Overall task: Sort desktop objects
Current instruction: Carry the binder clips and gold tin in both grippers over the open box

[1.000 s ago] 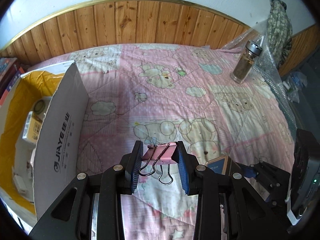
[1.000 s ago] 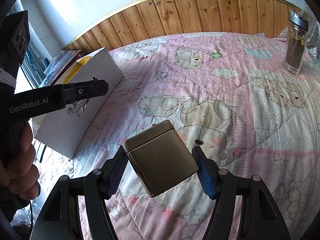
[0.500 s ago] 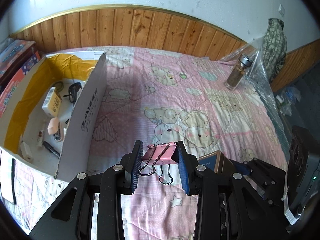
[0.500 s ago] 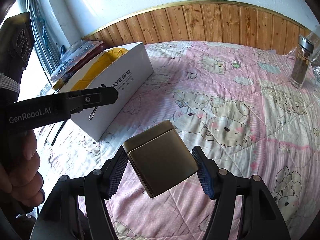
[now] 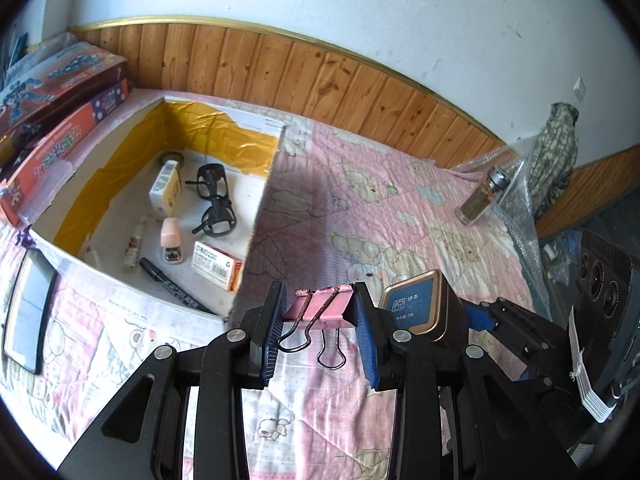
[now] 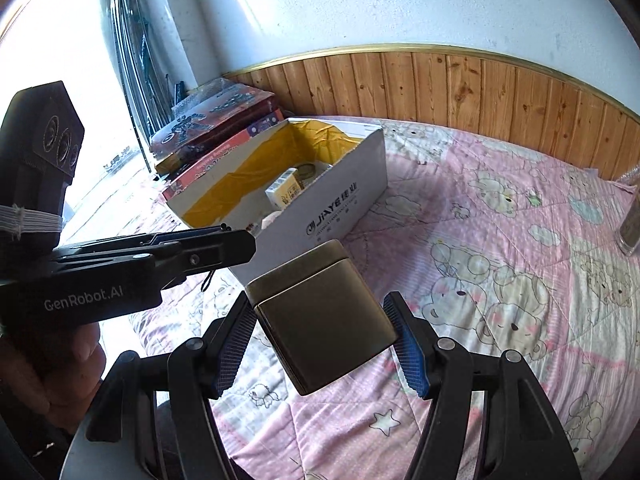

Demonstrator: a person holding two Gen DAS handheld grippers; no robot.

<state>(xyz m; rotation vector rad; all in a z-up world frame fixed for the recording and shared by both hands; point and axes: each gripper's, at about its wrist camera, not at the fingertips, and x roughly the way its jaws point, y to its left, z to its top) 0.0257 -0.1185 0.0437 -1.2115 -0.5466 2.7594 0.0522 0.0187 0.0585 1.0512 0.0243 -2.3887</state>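
Note:
My left gripper (image 5: pixel 320 330) is shut on a pink binder clip (image 5: pixel 320 307), held in the air just right of the near corner of a white cardboard box (image 5: pixel 256 216) lined with yellow tape. Inside the box lie black glasses (image 5: pixel 214 200), a marker (image 5: pixel 168 280), small cartons and a stapler. My right gripper (image 6: pixel 322 344) is shut on a brass-coloured square tin (image 6: pixel 324 316), which also shows beside the left gripper as the tin (image 5: pixel 418 306) with a blue lid. The left gripper (image 6: pixel 236 246) hangs in front of the box (image 6: pixel 340 208) in the right wrist view.
A pink quilt (image 5: pixel 380 208) with bears covers the surface. A glass jar (image 5: pixel 484 196) stands far right by bubble wrap. Stacked game boxes (image 5: pixel 60 92) lie left of the box, a phone (image 5: pixel 28 304) near its front. Wooden wall panelling runs behind. A hand (image 6: pixel 60 364) holds the left gripper.
Both grippers rose and swung left toward the box while rolling, each keeping its grip. The box's inside has come fully into the left wrist view.

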